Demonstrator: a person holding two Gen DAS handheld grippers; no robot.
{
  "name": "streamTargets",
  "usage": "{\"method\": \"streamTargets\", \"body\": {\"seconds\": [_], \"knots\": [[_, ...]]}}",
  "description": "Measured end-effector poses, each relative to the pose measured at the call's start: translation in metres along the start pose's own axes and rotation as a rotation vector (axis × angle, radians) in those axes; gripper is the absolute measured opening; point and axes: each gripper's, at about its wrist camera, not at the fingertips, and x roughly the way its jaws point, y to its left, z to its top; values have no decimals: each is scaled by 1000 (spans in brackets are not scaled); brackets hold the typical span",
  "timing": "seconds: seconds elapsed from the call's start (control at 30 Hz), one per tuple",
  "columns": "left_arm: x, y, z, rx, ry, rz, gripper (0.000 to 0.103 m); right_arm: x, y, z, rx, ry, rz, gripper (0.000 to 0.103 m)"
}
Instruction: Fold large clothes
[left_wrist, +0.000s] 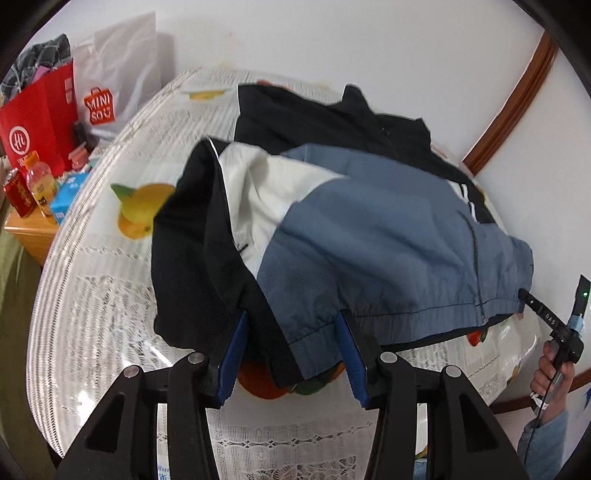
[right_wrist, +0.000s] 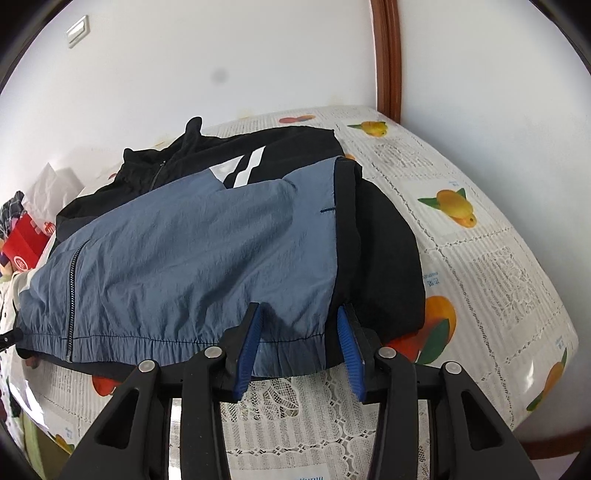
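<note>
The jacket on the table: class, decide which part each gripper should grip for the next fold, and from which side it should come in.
Probably grip the jacket by its gathered blue hem band, coming from the near table edge. The hem lies straight along that edge, doubled and thick enough to pinch. The left gripper and right gripper already straddle it, jaws apart.

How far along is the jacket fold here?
Done: both sides of the jacket look folded in on the table. In hand: left gripper and right gripper, jaws open, straddle the hem. Left: folding the hem towards the collar.
</note>
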Motion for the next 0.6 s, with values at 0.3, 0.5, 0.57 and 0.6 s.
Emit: {"method": "streamTargets", "body": {"seconds": [0.3,0.5,0.57,0.6], "knots": [[-35,-20,3,68,-139,11,17,-25,13,0,-39,-51,-8,9],[-59,-29,22,84,-227,9,14,-46,18,17,-47,-115,4,8],[-62,-29,30,79,-235,3,14,-47,20,27,-49,-119,-10,8],[-64,-30,34,79,-242,3,14,-49,22,31,-44,-132,-7,8]]}}
